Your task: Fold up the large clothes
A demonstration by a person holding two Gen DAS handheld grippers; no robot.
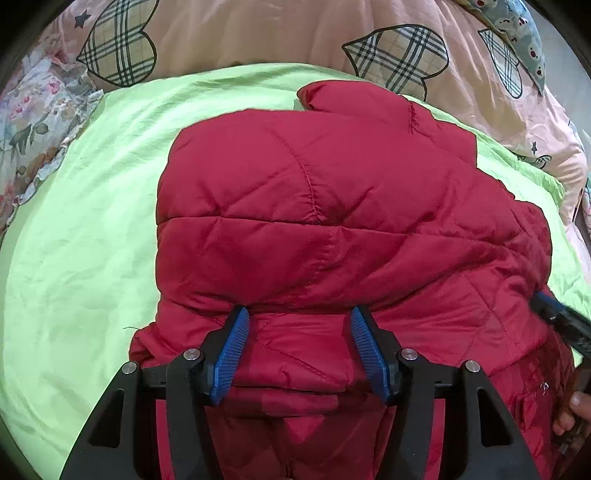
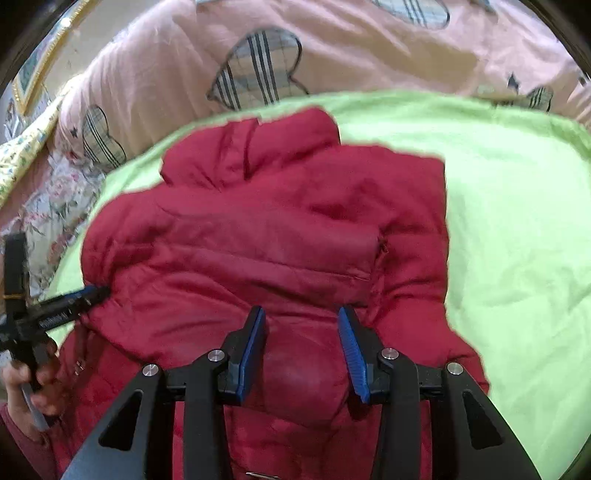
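Jacket, red, quilted, puffy, bunched.

Both wrist views look closely down across the same red jacket from its near edge.

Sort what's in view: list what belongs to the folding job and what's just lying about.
Job: red puffer jacket, left gripper, right gripper, green sheet under it.
Lying about: pink heart-print quilt, floral pillow.
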